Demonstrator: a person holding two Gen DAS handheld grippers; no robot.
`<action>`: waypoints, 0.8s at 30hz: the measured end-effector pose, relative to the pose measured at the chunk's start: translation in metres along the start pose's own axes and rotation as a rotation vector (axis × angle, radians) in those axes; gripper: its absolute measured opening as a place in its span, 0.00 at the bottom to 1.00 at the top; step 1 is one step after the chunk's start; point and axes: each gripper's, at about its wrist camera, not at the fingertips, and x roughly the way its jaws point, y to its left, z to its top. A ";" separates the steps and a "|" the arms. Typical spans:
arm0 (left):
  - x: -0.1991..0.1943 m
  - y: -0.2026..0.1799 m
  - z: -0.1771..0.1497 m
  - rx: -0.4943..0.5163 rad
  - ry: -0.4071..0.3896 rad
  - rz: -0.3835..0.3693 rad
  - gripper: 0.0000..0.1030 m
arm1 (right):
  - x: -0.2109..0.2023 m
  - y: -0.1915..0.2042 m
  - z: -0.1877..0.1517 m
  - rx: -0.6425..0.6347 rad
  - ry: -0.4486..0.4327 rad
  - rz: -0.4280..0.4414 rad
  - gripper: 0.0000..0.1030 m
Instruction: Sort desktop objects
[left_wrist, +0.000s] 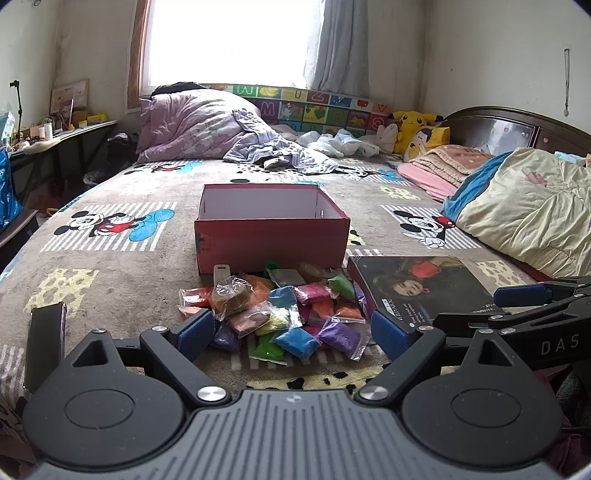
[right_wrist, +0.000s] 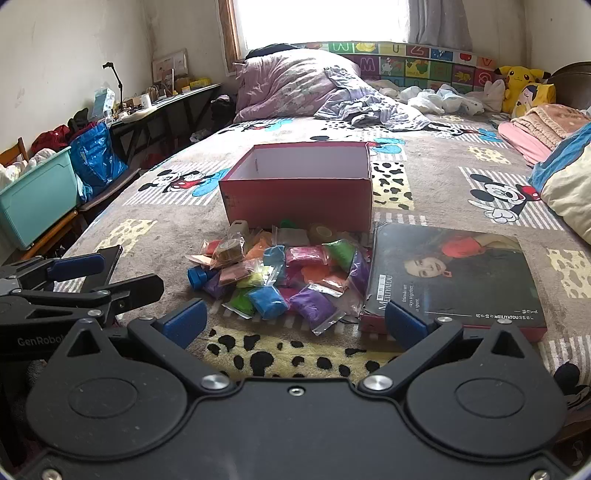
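A pile of small coloured clay bags (left_wrist: 291, 314) (right_wrist: 288, 277) lies on the bed in front of an open, empty red box (left_wrist: 271, 229) (right_wrist: 299, 192). The box lid with a woman's portrait (left_wrist: 421, 288) (right_wrist: 454, 273) lies flat to the right of the pile. My left gripper (left_wrist: 293, 332) is open and empty, just short of the pile. My right gripper (right_wrist: 295, 319) is open and empty, near the pile's front edge and the lid's corner. Each gripper shows in the other's view, the right gripper (left_wrist: 532, 295) at right and the left gripper (right_wrist: 74, 273) at left.
A black phone (left_wrist: 46, 332) lies on the bed at left. The Mickey-print blanket (right_wrist: 495, 192) covers the bed. Pillows, quilts (left_wrist: 528, 206) and plush toys (left_wrist: 413, 125) lie at the back and right. A desk (right_wrist: 173, 99), teal bin (right_wrist: 37, 199) and blue bag (right_wrist: 98, 155) stand left of the bed.
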 end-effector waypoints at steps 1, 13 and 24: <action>0.000 0.000 0.001 0.000 0.001 0.000 0.89 | 0.000 0.000 0.000 0.000 0.001 0.000 1.00; 0.001 0.001 0.003 0.002 0.013 -0.001 0.89 | 0.005 0.001 -0.001 -0.004 0.007 0.003 1.00; 0.020 0.012 0.002 -0.016 0.050 0.008 0.89 | 0.018 -0.004 -0.005 -0.015 0.011 0.063 1.00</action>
